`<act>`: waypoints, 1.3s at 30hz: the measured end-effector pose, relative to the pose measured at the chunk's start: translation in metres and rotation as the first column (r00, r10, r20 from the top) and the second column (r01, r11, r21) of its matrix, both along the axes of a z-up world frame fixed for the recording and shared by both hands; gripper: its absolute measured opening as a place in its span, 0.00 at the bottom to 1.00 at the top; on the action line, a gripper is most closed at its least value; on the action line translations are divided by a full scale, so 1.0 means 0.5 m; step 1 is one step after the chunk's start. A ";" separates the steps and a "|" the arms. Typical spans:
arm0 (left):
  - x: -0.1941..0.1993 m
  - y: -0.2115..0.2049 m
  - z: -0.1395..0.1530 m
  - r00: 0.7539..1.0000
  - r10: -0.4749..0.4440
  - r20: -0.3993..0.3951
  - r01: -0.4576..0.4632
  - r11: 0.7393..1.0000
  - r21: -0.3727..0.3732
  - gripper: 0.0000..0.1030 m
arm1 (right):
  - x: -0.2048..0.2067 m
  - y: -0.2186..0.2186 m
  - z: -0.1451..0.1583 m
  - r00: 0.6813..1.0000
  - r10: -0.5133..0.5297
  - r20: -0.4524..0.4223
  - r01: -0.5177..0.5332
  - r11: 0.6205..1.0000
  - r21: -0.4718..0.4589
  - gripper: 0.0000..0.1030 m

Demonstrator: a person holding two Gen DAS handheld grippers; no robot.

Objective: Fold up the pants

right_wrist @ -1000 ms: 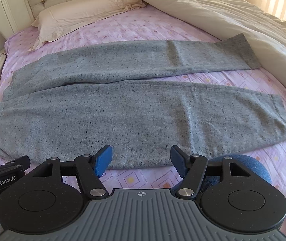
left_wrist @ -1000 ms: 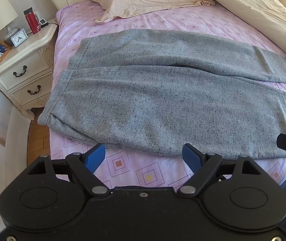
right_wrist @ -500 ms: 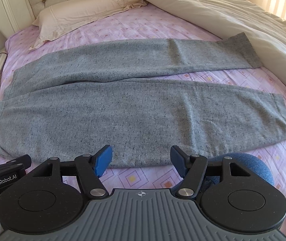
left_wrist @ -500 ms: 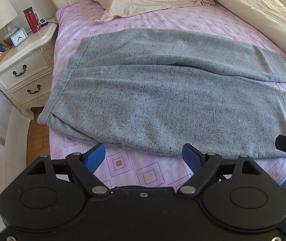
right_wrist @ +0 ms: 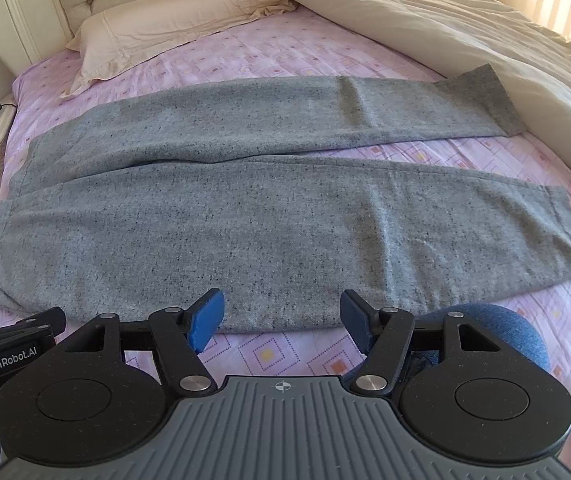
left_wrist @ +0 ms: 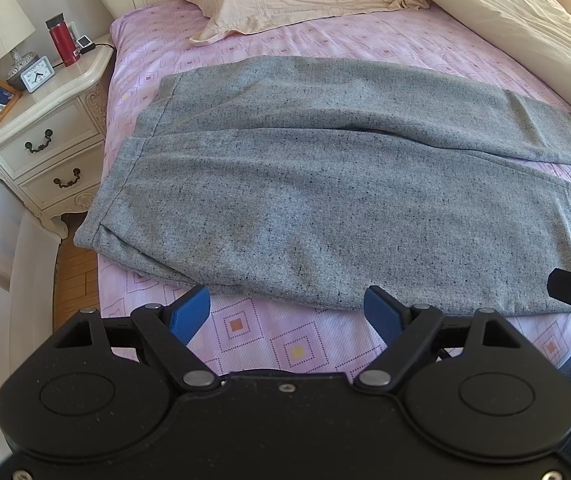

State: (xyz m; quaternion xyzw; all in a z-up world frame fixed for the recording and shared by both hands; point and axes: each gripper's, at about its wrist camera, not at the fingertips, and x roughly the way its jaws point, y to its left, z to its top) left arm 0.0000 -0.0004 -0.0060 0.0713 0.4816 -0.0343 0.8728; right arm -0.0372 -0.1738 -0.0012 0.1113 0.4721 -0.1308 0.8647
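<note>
Nothing has changed in the last second: both tools hang where they were a moment ago, and the pants [right_wrist: 245, 216] lie just as they did, so the folding has not yet begun. The left hand-held gripper [left_wrist: 285, 312] is released, its blue fingers [left_wrist: 189, 312] spread wide with nothing between them, poised over a bare strip of the pink bed sheet [left_wrist: 269, 332] just short of the near edge of the cloth. The right hand-held gripper [right_wrist: 281, 316] is likewise released and empty, its fingertips hovering right at the near hem of the closer leg without pressing on it. The grey pants stretch crosswise ahead of both tools, flat on the bed, waistband off to the left toward the nightstand [left_wrist: 45, 128], the two legs running away to the right. The farther leg's cuff ends right at the cream duvet [right_wrist: 445, 28], while a pillow [right_wrist: 173, 20] sits well beyond the cloth near the headboard. The legs lie side by side, splayed slightly apart toward the cuffs, not yet stacked. I judge this to be a pause before the first grasp; the likely opening move is to pinch the near edge with both tools and carry the closer leg over onto the farther one.
</note>
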 end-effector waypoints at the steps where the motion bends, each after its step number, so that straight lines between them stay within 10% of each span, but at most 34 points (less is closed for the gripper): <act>1: 0.000 0.000 0.000 1.000 0.000 0.000 0.000 1.000 -0.001 0.83 | 0.000 -0.001 0.000 1.000 0.000 0.000 0.000 1.000 0.000 0.61; 21: 0.011 -0.007 0.002 0.999 -0.035 -0.034 0.034 0.999 -0.028 0.68 | 0.002 -0.043 0.017 0.999 -0.019 0.033 0.019 0.999 0.029 0.41; 39: 0.075 -0.096 0.015 0.984 -0.175 0.034 0.175 0.985 -0.006 0.68 | -0.050 -0.365 0.007 0.951 -0.308 0.044 0.308 0.952 0.005 0.35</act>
